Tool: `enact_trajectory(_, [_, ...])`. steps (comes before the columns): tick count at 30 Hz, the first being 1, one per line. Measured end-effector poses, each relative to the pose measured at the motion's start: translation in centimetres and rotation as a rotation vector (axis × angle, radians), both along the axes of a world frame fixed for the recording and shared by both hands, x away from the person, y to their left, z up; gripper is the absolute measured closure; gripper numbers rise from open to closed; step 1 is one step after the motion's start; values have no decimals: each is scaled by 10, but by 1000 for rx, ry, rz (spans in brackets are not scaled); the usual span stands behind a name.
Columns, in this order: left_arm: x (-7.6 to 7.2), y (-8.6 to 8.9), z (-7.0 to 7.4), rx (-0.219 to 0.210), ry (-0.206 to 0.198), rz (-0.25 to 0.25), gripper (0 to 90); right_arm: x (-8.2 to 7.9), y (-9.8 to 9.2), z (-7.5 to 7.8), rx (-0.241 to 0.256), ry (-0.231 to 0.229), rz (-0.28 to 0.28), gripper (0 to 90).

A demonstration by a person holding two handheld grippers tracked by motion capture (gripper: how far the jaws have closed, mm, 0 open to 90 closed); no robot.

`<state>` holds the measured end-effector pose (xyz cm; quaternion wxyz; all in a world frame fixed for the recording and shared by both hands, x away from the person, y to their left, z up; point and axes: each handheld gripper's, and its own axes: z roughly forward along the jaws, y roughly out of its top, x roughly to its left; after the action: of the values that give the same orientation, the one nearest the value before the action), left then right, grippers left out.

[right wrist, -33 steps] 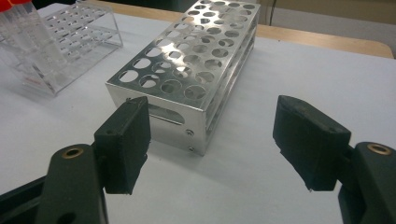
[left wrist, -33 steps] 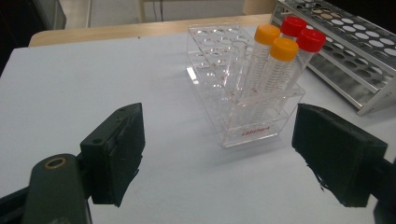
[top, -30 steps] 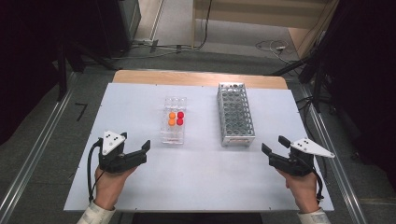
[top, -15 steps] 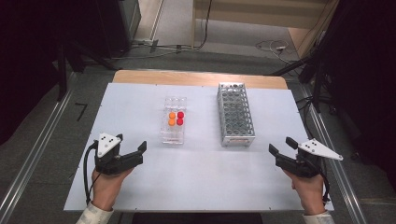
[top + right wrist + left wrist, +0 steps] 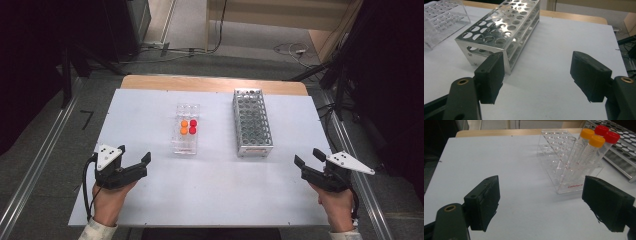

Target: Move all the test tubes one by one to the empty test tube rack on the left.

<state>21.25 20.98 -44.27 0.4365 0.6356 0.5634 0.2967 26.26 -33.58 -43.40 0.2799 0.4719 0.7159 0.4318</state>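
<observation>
Clear plastic rack (image 5: 185, 129) near the middle of the white table (image 5: 150, 100), with 4 capped tubes upright in it: 2 orange-capped tubes (image 5: 591, 137) and 2 red-capped tubes (image 5: 607, 133), bunched together in neighbouring holes. Just to its right, apart from it, a metal rack (image 5: 252, 122) with every visible hole vacant. Judged from that: nothing moved across yet, all 4 tubes waiting in the clear rack, the whole transfer apparently left to do. Left gripper (image 5: 145, 163) low over the near left part of the table, held in the left hand (image 5: 107, 197), pointed up and right toward the clear rack, well apart from it; jaws spread wide, nothing between them. Right gripper (image 5: 309, 159) low near the table's right edge, held in the right hand (image 5: 337, 207), pointed up and left toward the metal rack's near end; jaws likewise parted wide and holding nothing. Forearms in from the bottom edge, both hands resting back, neither in reach of a tube.
</observation>
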Motion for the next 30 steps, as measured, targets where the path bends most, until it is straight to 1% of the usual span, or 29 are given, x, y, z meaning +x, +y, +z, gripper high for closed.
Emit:
enact_trajectory(3, [-1, 4, -1, -4, 2, 10, 153, 0, -4, -1, -4, 2, -11, 261])
enact_trajectory(9, [-4, 9, -5, 3, 8, 21, 153, 0, -15, -5, -11, 11, -45, 258])
enact_trajectory(18, [-6, 17, -13, 19, 37, 36, 153, 1, -35, -12, -15, 28, -109, 256])
enact_trajectory(21, [-5, 20, -17, 23, 51, 40, 153, 1, -39, -15, -30, 26, -125, 256])
enact_trajectory(23, [-4, 22, -19, 20, 58, 49, 154, 2, -40, -19, -51, 32, -140, 256])
enact_trajectory(26, [-3, 26, -22, 16, 65, 52, 154, 6, -44, -25, -61, 53, -154, 256])
enact_trajectory(28, [-1, 27, -26, 26, 74, 60, 154, 8, -46, -29, -64, 67, -165, 255])
enact_trajectory(30, [3, 30, -32, 36, 92, 71, 154, 9, -48, -31, -62, 77, -174, 253])
